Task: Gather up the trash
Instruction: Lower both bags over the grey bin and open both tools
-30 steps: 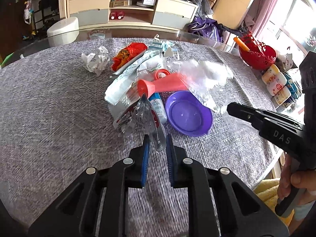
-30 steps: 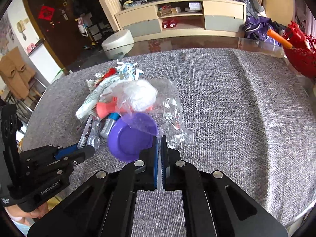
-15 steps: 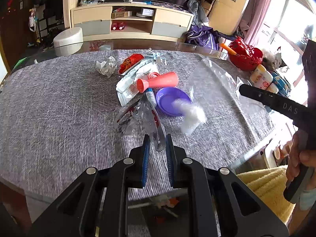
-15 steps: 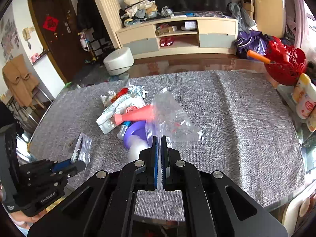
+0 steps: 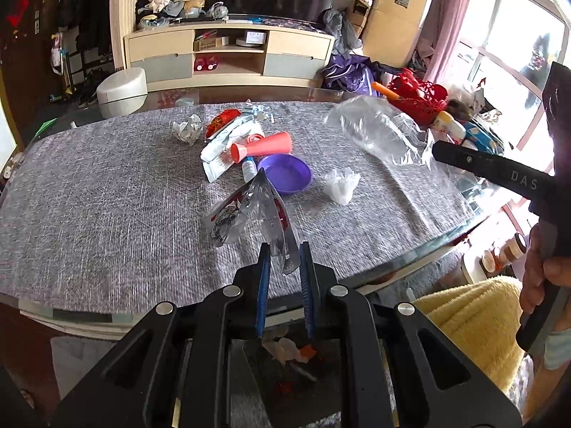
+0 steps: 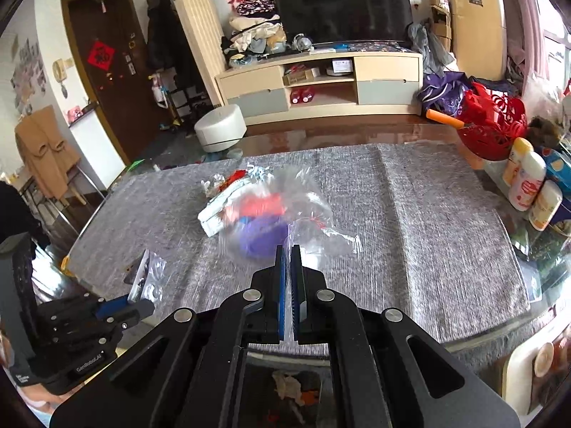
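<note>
Left claw (image 5: 283, 260) clamps a crumpled foil wrapper (image 5: 249, 210), lifted off the desk (image 5: 89, 214) at its near edge. Right claw (image 6: 287, 260) is pinched shut on a clear plastic bag (image 6: 314, 214), also in the air. Below that edge a bin (image 5: 289, 353) already shows some scraps, so both loads look close to a drop.

Left on the desk, taking the purple bowl (image 5: 285, 176) as landmark: white wad (image 5: 340, 185) right of it; orange cone (image 5: 262, 146), white packet (image 5: 221, 149), paper ball (image 5: 187, 130) and red wrapper (image 5: 223, 121) behind-left. Roughly halfway, I'd judge. Red basket (image 5: 417, 103) and bottles (image 6: 528, 182) sit far right, clear of the path.
</note>
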Tool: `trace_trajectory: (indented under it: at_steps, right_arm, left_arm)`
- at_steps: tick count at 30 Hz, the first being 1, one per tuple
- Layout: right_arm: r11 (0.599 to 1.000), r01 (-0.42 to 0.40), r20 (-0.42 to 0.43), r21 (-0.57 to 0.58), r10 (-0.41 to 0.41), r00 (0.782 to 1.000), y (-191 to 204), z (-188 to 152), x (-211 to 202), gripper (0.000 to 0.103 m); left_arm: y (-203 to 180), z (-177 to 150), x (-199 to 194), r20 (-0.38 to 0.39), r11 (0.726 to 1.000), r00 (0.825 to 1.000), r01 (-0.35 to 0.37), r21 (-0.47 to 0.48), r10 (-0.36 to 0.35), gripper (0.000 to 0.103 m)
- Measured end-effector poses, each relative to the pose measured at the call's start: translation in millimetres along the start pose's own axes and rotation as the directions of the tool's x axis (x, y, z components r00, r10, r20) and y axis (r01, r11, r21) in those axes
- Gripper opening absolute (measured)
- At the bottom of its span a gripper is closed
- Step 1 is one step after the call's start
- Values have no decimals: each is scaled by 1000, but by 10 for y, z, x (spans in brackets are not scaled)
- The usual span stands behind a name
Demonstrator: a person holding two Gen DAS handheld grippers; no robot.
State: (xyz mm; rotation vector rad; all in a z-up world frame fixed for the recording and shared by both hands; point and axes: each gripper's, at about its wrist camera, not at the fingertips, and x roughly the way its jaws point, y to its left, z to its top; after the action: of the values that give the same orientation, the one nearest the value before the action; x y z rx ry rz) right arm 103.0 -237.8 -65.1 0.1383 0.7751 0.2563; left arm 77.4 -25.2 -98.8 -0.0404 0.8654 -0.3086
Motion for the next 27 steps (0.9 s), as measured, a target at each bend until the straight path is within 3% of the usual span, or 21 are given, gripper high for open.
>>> trace_trajectory:
  at_steps: [14,21,27]
  right_arm:
    - [1000,-2,-55,-3,2,998,-32,-804,-348,5]
    - [1000,-13,-142,-18,11,990,38,-1291,-307,5]
    - [1000,-28,-254,-14,23,967,92,-1683,-96,5]
  left_arm:
    - [-262,-688,-236,-39,999,999,27,34,-25,15]
    - [-280,-1099,-153,-102,999,994,44,14,-42,16]
    - [-267,-1436,36,-182,998,981,68,-17,-70,16]
